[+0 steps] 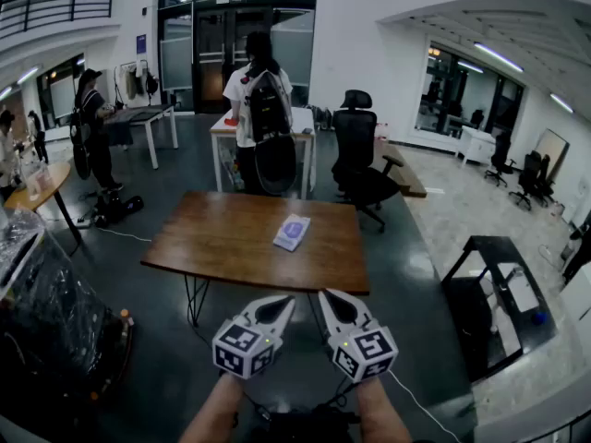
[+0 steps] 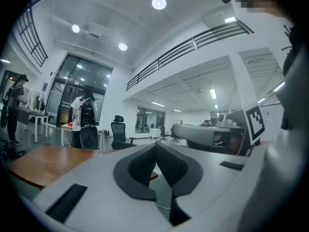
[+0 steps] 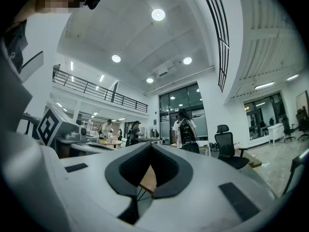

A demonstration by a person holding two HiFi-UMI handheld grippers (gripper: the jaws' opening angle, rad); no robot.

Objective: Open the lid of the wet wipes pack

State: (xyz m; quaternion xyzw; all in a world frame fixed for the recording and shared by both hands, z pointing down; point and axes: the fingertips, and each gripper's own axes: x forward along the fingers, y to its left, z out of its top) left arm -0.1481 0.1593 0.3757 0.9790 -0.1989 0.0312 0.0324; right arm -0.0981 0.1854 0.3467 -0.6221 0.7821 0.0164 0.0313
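Both forearms stick out side by side, left tool (image 1: 279,308) and right tool (image 1: 329,303) held level, jaws closed, nothing gripped.

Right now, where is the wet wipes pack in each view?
Head view: the wet wipes pack lies a little right of centre on the wooden table.
Left gripper view: not in it; only part of the wooden table shows, at lower left.
Right gripper view: not in it.
Shared landmark: the black office chair behind the table.
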